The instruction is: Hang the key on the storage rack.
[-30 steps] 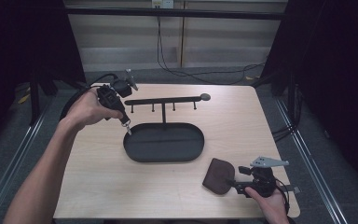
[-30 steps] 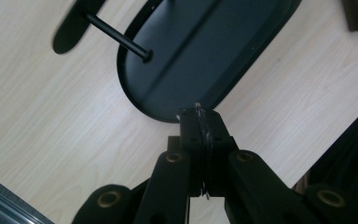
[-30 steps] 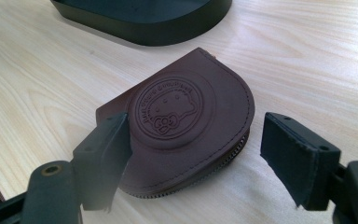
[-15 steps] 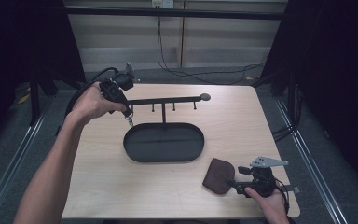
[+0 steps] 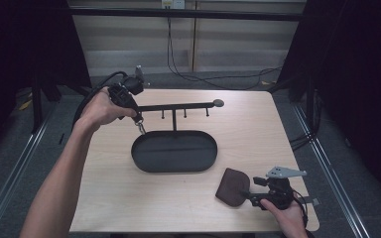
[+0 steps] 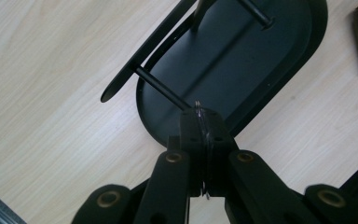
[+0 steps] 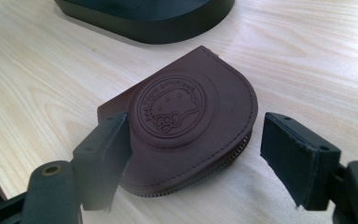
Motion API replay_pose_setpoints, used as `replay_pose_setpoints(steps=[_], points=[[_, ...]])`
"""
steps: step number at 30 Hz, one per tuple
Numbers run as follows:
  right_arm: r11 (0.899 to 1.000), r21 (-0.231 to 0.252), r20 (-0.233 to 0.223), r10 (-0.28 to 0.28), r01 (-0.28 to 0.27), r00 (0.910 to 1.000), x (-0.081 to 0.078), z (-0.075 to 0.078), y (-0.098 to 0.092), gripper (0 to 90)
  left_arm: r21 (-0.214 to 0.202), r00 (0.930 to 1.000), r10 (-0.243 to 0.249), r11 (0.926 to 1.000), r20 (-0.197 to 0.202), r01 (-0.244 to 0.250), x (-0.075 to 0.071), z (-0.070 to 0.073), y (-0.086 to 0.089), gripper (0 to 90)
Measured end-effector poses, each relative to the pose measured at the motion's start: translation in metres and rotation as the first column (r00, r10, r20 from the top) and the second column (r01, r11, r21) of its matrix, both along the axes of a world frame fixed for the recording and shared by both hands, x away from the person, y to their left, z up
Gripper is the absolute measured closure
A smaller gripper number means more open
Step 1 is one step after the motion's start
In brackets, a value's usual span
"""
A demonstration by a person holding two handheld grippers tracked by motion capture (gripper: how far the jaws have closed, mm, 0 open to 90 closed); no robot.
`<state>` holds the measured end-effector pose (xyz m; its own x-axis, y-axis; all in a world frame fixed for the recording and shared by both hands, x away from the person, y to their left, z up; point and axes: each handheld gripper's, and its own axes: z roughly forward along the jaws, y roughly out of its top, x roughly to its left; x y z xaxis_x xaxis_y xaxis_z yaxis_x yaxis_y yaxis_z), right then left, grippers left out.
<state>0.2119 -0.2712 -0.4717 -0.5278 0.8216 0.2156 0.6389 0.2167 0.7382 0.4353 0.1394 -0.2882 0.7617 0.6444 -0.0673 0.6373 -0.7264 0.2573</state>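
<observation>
Since a second ago the left gripper (image 5: 140, 125) has lifted away from the tray's rim and back toward the far left corner of the worktop (image 5: 258, 126), and now sits just under the left end of the rack's bar; the right gripper has stayed put. Largest on the worktop is the black key rack (image 5: 174, 148), its oval tray near the middle and its bar with small hooks raised above on a post. Near the front right corner lies the brown leather coin pouch (image 7: 186, 126), flat, with the right gripper (image 7: 193, 154) spread wide on either side of it, not yet pinching. Smallest is the thin metal ring (image 6: 200, 116), clamped between the closed left jaws close to a hook (image 6: 161, 88). By my judgement the ring is picked up and almost at the hook; hanging it remains, and the pouch is untouched.
</observation>
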Motion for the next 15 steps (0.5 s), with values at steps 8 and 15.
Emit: replay_pose_setpoints(steps=[8, 15], points=[[1.000, 0.000, -0.002, -0.002, 0.002, 1.0000, -0.0001, 0.0001, -0.0001, 24.5, 0.006, 0.9997, 0.022, 0.9997, 0.011, -0.022, 0.0038, 0.0003, 0.0018, 89.1], [1.000, 0.000, 0.000, 0.000, 0.000, 1.0000, -0.0001, 0.0000, 0.0000, 24.6, 0.000, 0.9997, 0.023, 0.9997, 0.006, -0.023, 0.0026, -0.0014, 0.0033, 86.9]])
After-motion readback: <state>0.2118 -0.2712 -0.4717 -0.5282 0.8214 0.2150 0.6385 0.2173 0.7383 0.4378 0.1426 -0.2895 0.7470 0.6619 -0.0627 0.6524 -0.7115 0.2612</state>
